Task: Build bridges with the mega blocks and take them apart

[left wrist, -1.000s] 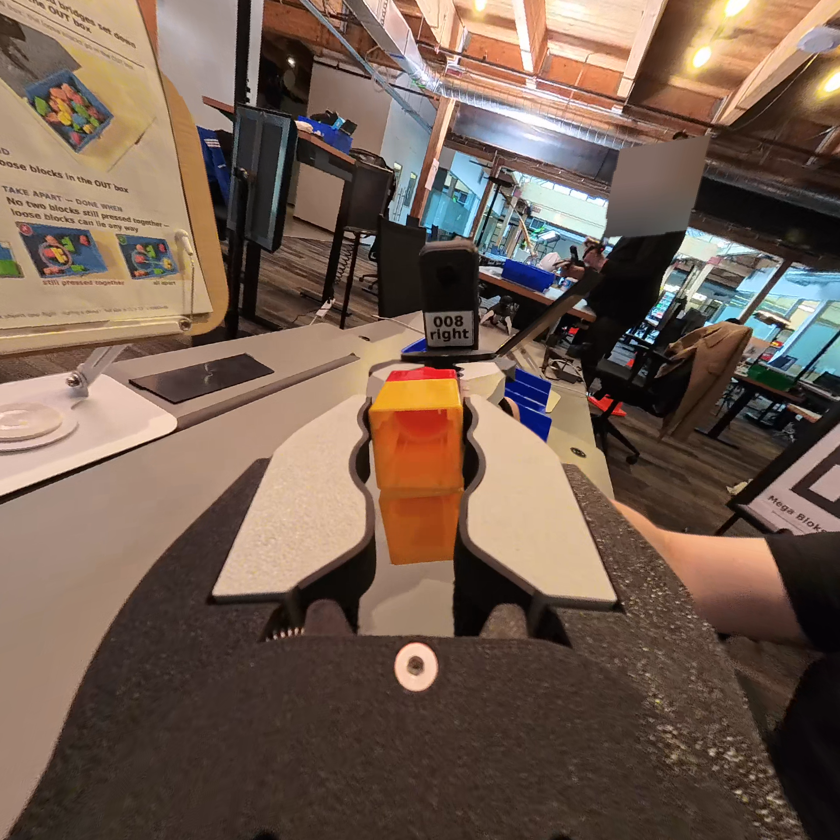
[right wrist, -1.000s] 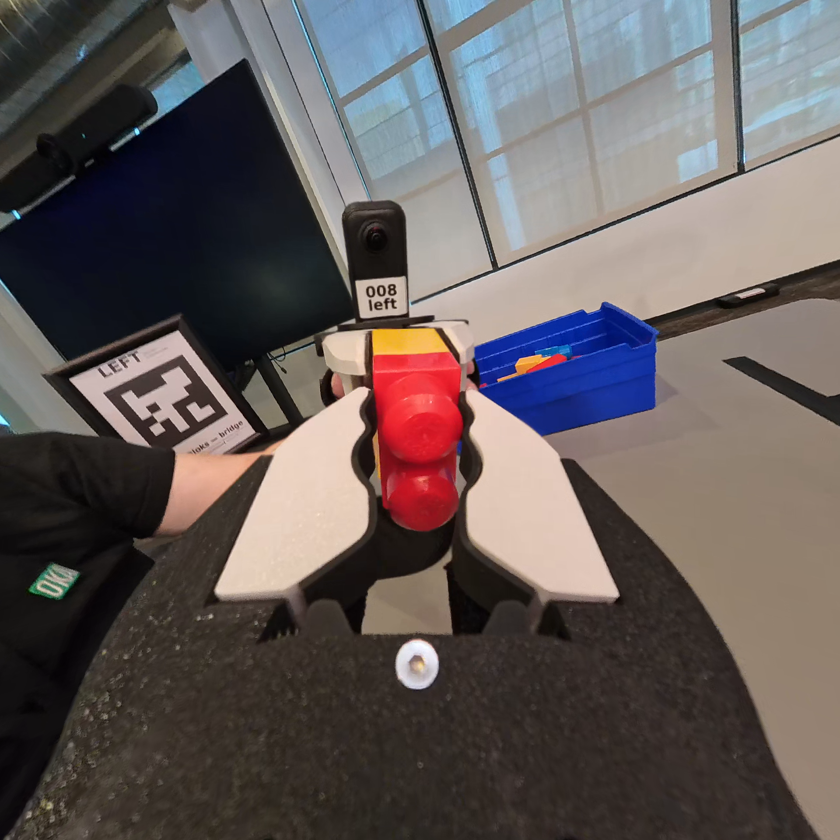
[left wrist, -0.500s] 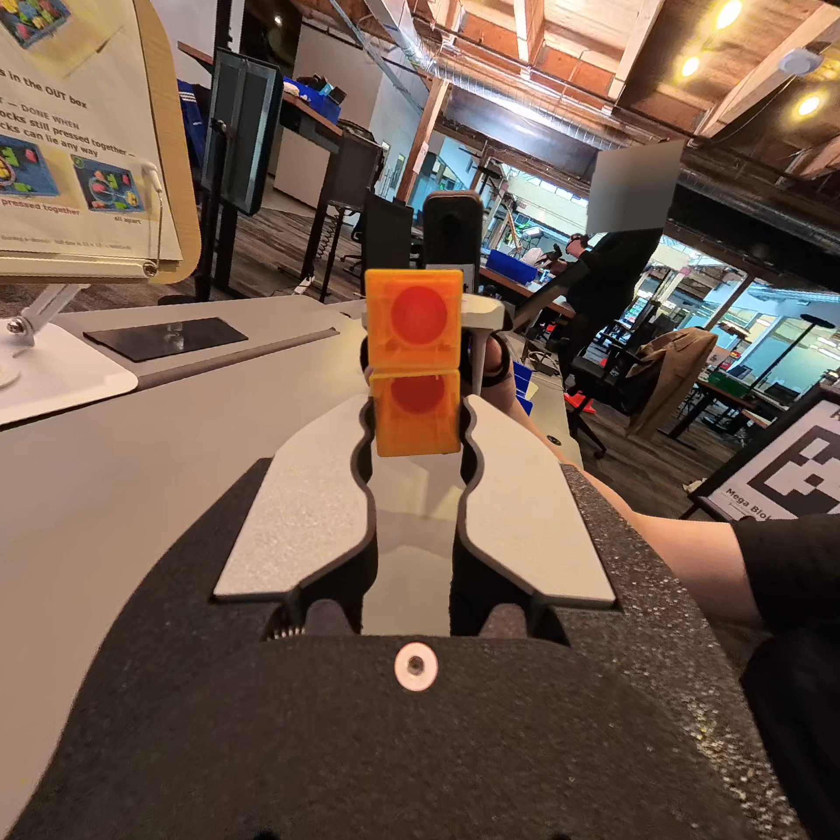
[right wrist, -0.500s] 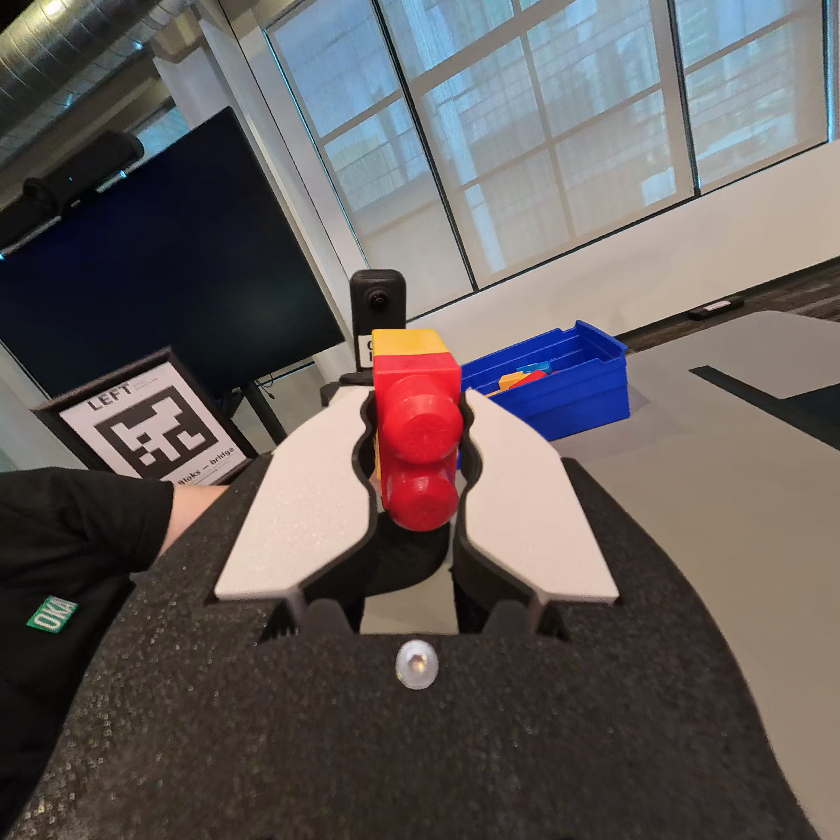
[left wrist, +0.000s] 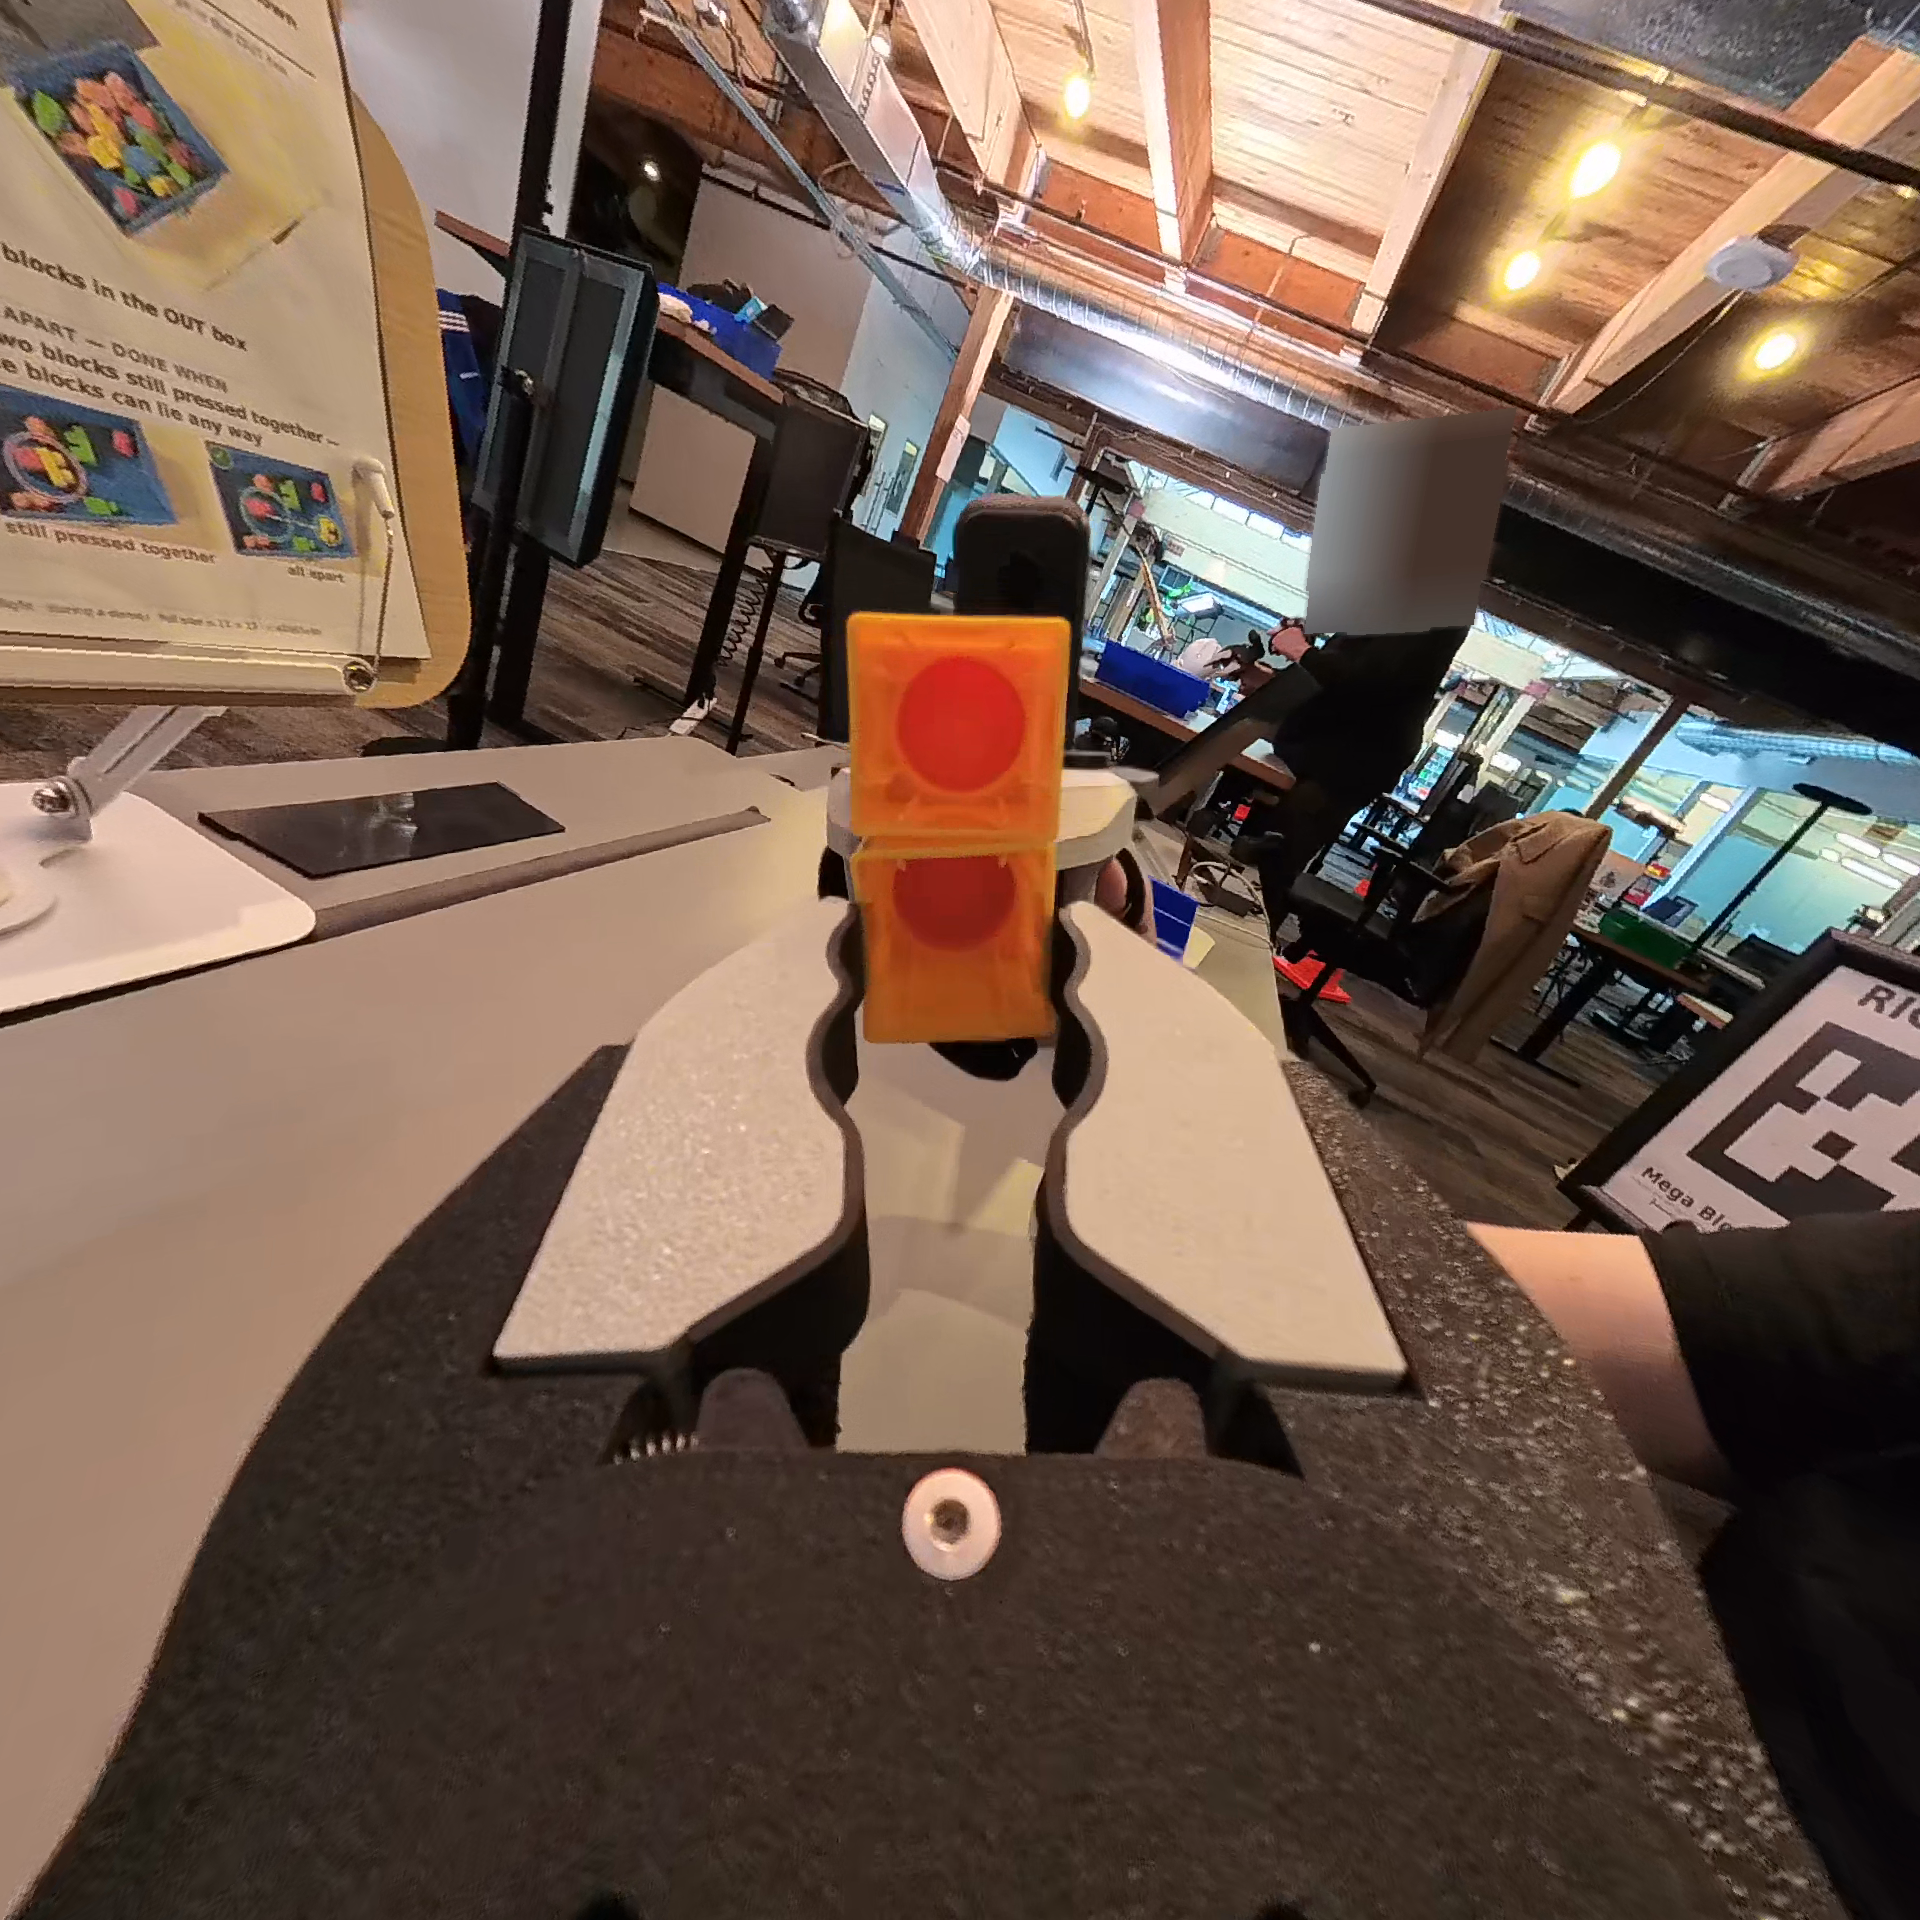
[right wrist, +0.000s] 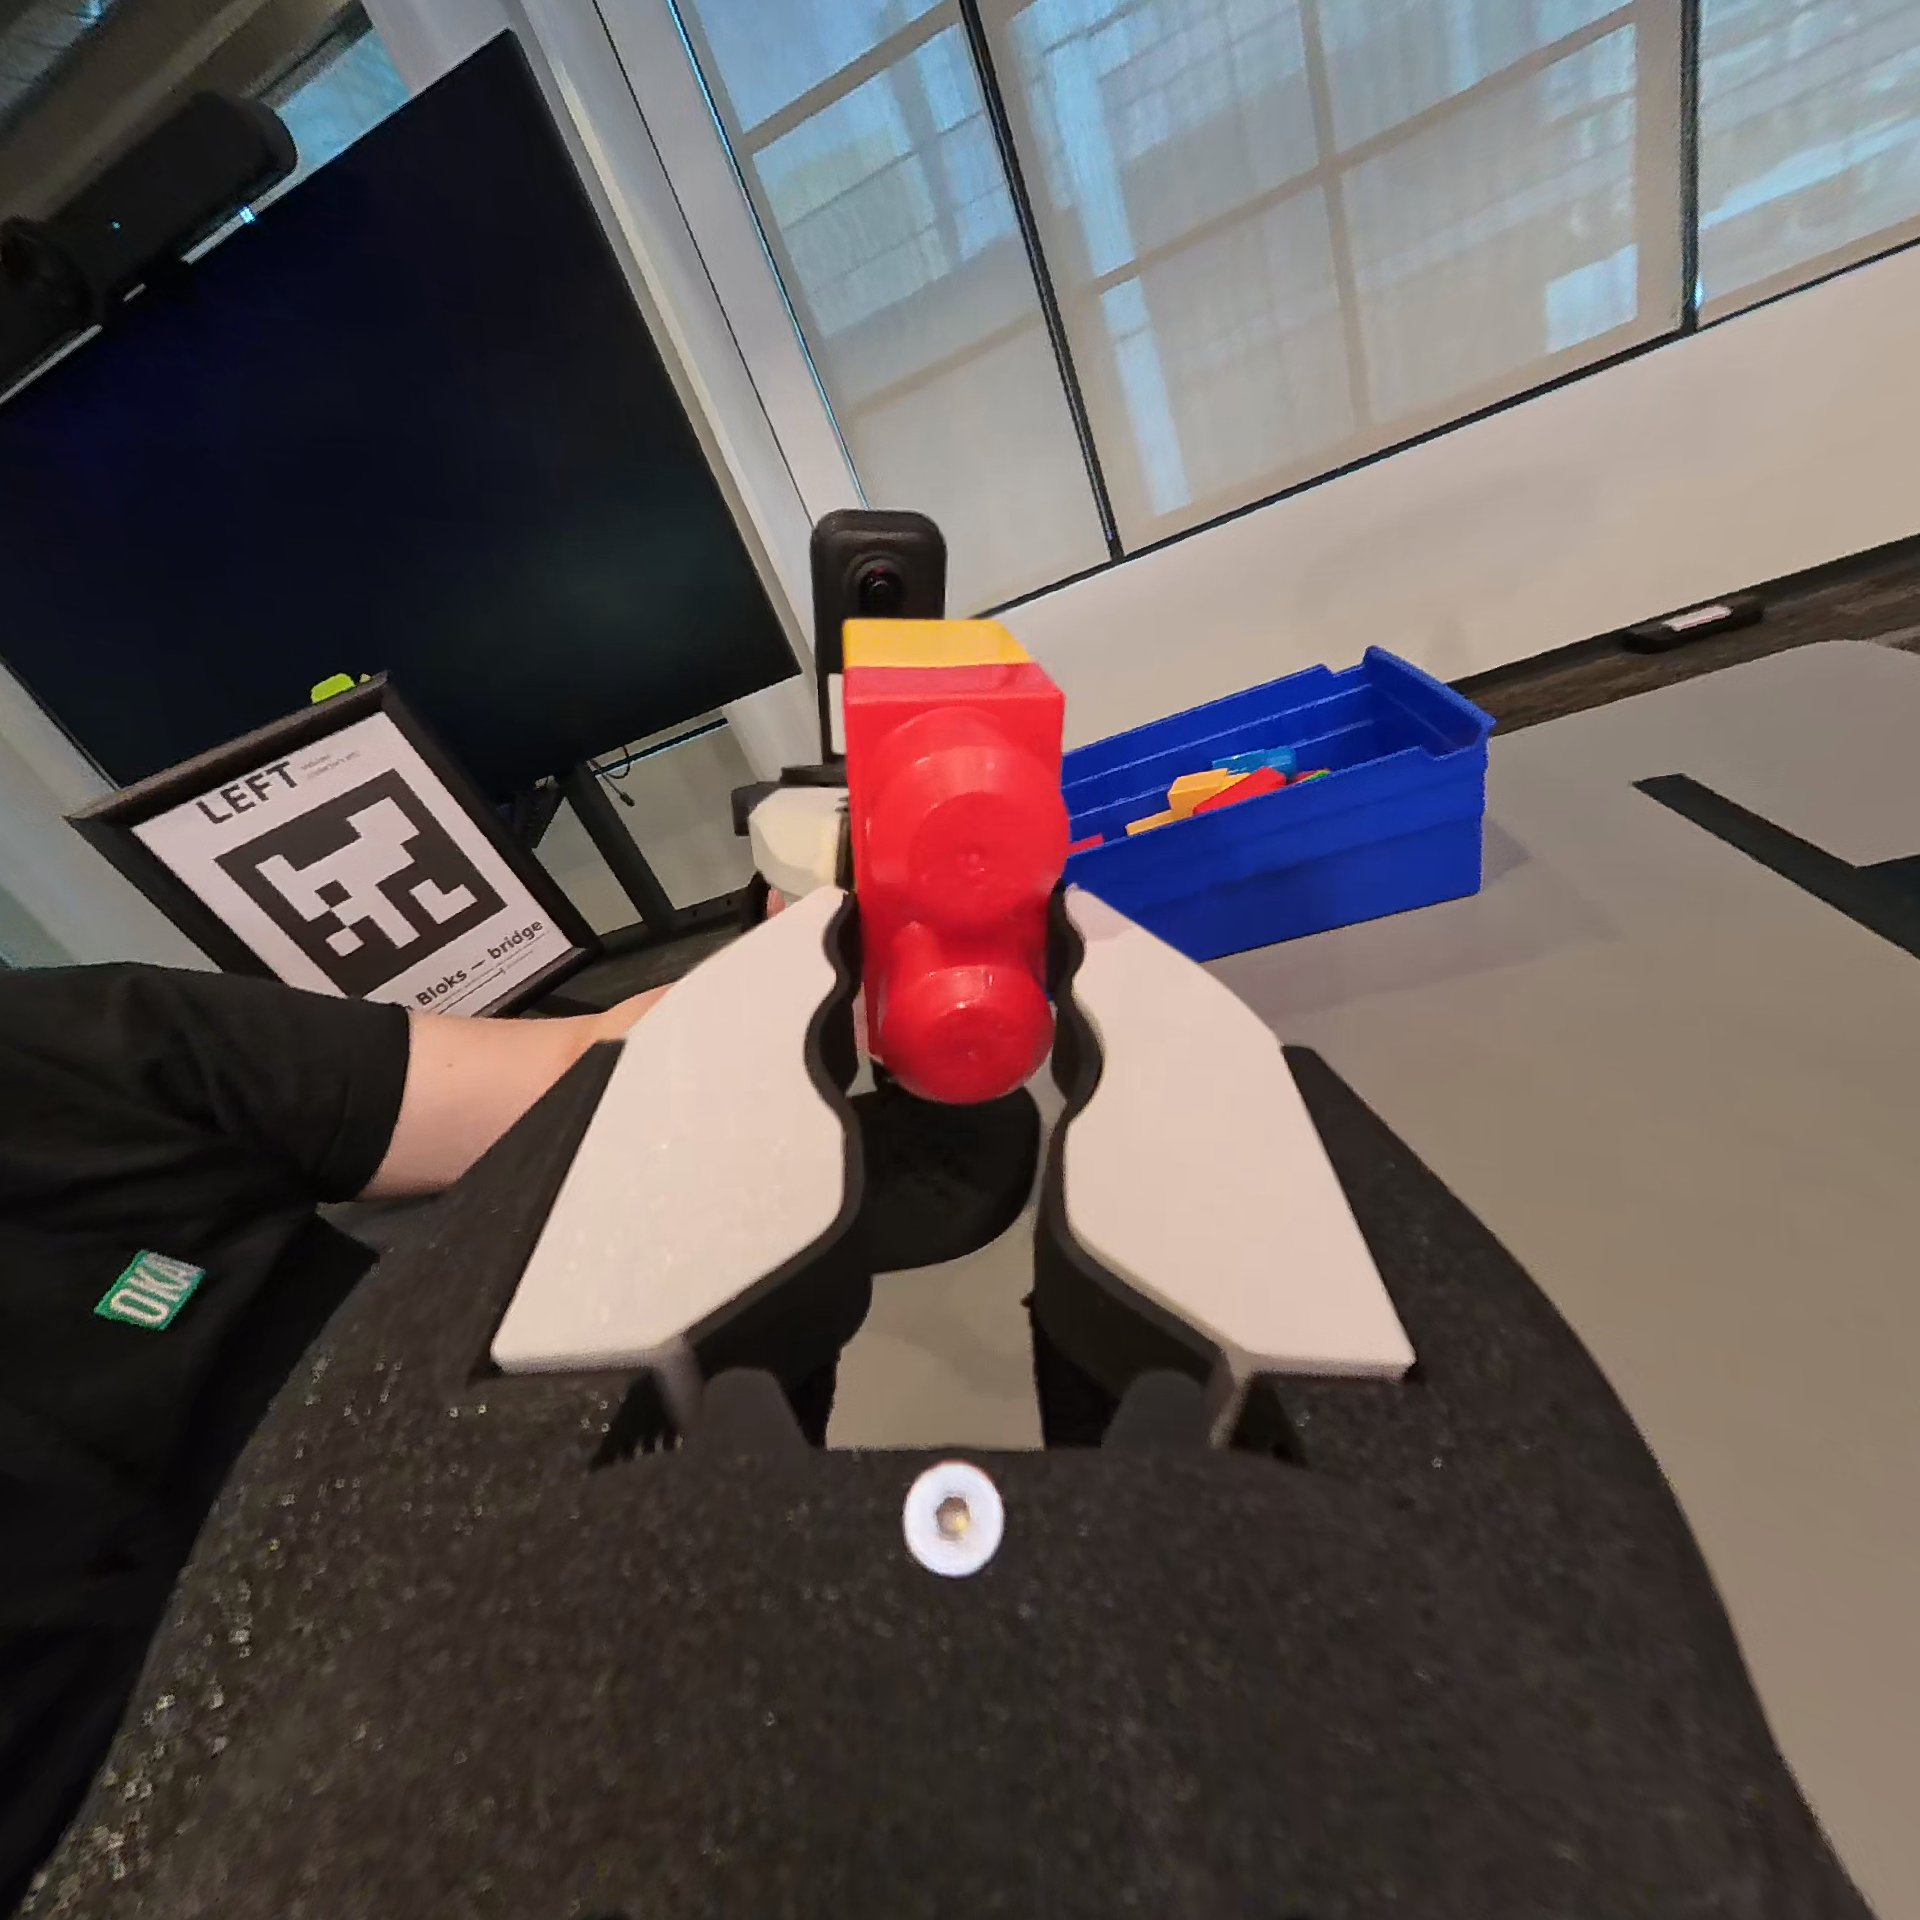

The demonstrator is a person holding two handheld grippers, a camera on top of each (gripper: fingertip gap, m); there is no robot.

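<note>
Two joined mega blocks are held in the air between my two grippers, which face each other. In the left wrist view I see the hollow underside of the orange-yellow block (left wrist: 956, 831). My left gripper (left wrist: 954, 971) is shut on its lower half at the fingertips, and the upper half stands above them. In the right wrist view the red block (right wrist: 956, 831) shows two studs toward the camera, with the yellow block (right wrist: 930, 642) behind it. My right gripper (right wrist: 951, 977) is shut on the red block's lower part.
A blue bin (right wrist: 1351, 842) with several loose blocks stands on the grey table (right wrist: 1558, 1091) to the right. An instruction board on a white base (left wrist: 135, 914) is at the left. Framed marker signs (right wrist: 353, 873) stand at the table edges. A person stands far behind.
The joined blocks have slid from deep between the left fingers out to the fingertips and now stand higher in that view. Both grippers have kept their hold.
</note>
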